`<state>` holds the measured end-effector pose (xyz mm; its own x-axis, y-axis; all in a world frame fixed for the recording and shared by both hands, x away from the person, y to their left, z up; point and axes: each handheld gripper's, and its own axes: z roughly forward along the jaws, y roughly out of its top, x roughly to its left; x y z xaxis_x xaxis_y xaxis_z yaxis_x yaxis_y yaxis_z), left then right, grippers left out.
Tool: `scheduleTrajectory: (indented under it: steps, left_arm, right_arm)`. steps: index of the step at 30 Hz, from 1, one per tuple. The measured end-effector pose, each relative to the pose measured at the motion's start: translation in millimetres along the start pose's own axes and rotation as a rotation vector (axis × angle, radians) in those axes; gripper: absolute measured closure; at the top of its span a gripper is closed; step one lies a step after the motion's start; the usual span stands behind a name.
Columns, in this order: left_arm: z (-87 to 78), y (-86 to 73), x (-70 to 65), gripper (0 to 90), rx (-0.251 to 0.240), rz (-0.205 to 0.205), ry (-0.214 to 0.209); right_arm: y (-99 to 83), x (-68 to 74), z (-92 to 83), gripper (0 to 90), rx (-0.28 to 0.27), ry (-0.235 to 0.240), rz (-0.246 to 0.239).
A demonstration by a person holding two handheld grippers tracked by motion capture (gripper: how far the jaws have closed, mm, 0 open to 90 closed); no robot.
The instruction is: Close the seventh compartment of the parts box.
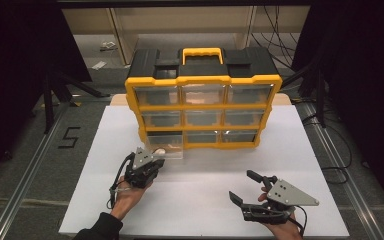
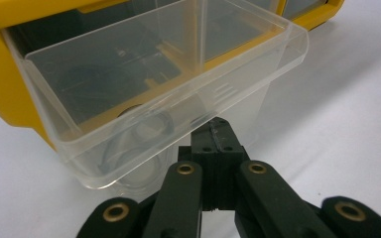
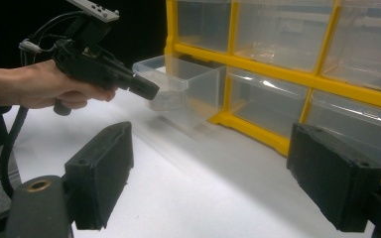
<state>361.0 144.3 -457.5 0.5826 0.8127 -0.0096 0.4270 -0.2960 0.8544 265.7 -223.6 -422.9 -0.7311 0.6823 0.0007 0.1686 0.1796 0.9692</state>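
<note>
Gripping front lip of clear plastic drawer (image 2: 144, 94), left gripper (image 2: 217, 133) has jaws clenched on it; drawer pulled out from bottom-left slot of yellow-framed organiser cabinet (image 1: 203, 80). Right gripper (image 3: 218, 178) released, jaws wide, over white tabletop (image 1: 200, 200).

Organizer (image 1: 203, 80): yellow frame w/ black top, yellow handle (image 1: 202, 52). Drawers clear; the pulled-out drawer (image 1: 166, 148) is clear too, yellow frame showing thru it. Table (image 1: 205, 200) plain white, no pattern. Both grippers black, left (image 1: 156, 163) & right (image 1: 244, 186), each w/ grey plate on top; brass-coloured rivets on left one's links. Cables black. Sleeve (image 1: 101, 229) black. Floor grey w/ black "5" mark (image 1: 69, 137).
</note>
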Motion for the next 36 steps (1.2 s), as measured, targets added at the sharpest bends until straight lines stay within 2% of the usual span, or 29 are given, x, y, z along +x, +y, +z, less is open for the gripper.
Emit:
scheduleTrajectory:
  steps: [13, 36]
  left_arm:
    - [3.7, 2.5, 0.6, 89.9, 0.004, 0.008, 0.006]
    - [15.3, 7.7, 9.3, 89.9, 0.000, -0.016, 0.037]
  right_arm:
    - [0.0, 0.0, 0.2, 19.2, 0.001, 0.001, -0.001]
    - [-0.1, -0.4, 0.3, 19.2, 0.002, 0.002, 0.003]
